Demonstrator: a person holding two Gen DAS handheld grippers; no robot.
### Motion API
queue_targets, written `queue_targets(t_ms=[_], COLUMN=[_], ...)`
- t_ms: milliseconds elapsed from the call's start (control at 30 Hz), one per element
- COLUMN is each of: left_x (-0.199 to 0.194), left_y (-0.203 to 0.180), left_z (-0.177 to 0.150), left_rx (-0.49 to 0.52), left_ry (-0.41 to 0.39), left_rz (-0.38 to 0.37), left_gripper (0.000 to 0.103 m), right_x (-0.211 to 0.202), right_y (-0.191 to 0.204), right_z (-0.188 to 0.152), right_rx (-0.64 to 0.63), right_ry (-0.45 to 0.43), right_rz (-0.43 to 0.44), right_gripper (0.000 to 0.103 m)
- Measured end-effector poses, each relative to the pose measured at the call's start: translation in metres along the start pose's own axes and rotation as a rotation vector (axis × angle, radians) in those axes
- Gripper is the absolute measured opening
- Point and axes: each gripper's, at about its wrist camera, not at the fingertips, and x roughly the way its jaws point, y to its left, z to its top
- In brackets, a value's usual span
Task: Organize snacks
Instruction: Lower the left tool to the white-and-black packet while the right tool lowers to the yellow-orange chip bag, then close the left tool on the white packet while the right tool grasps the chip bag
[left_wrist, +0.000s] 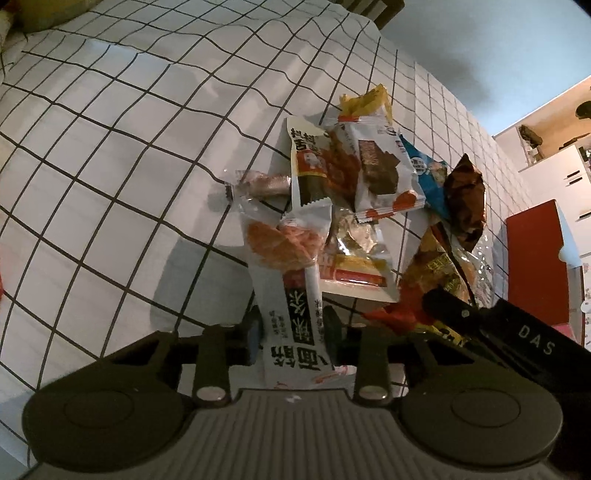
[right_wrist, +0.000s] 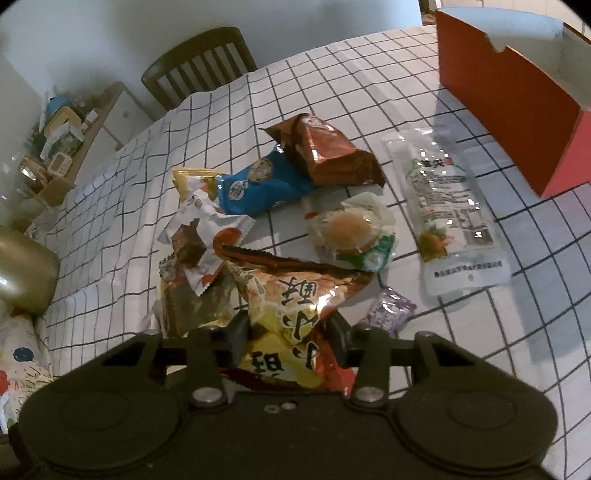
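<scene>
My left gripper (left_wrist: 293, 334) is shut on a long white snack packet (left_wrist: 291, 295) with orange contents, held over the pile of snacks (left_wrist: 369, 192) on the checked tablecloth. My right gripper (right_wrist: 288, 334) is shut on a yellow and red crinkly snack bag (right_wrist: 295, 317). Ahead of it lie a brown foil bag (right_wrist: 328, 151), a blue packet (right_wrist: 258, 184), a round pastry in clear wrap (right_wrist: 351, 229), a long clear packet (right_wrist: 450, 214), a small purple sweet (right_wrist: 389, 310) and a white packet with a brown cake (right_wrist: 199, 240). The right gripper's body (left_wrist: 517, 332) shows in the left wrist view.
A red open box (right_wrist: 506, 92) stands at the right on the table; it also shows in the left wrist view (left_wrist: 535, 258). A wooden chair (right_wrist: 199, 62) stands at the far table edge. A cluttered shelf (right_wrist: 55, 140) is at the left. The tablecloth (left_wrist: 110, 147) stretches left.
</scene>
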Motion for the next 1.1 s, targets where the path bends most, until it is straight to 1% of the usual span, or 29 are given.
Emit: queue_targets(t_ms=[33,200,267,433,633,767,900,1100], left_x=[-0.001,-0.007,-0.01,-0.025,-0.043,-0.055,-0.067,-0.073], left_y=[0.0,0.003,0.004,-0.002,-0.023,-0.049,-0.085,-0.142], left_z=[-0.001,-0.007,-0.011,-0.023,-0.039,-0.047,-0.051,-0.054], left_rx=[-0.001,-0.002,-0.003,0.009,0.022,0.041,0.082,0.143], left_ry=[-0.003,-0.004,-0.003,-0.029,-0.064,-0.073,-0.089,-0.102], left_rz=[-0.002,-0.004,-0.003,0.001,-0.006,-0.023,-0.052,-0.089], left_gripper=[0.027,0.022,0.022,0.022,0.021,0.021,0.021,0.021], right_x=[-0.002,-0.017,-0.025,-0.049,-0.075,-0.094,-0.113,-0.141], right_y=[-0.003,-0.015,-0.017,-0.023,-0.037,-0.052,-0.07,-0.106], right_z=[-0.001,-0.003,-0.004,-0.005,0.0,0.008,0.023,0.052], right_rx=[0.004,0.023,0.005,-0.051,-0.083,-0.121,-0.147,-0.163], right_ry=[-0.002,-0.014,-0.02,-0.043,-0.046,-0.036,-0.038,-0.056], right_rz=[0.002,0.022,0.023,0.039,0.048,0.065,0.076,0.08], right_gripper=[0.042,0.041,0.041,0.041,0.041,0.041,0.041,0.041])
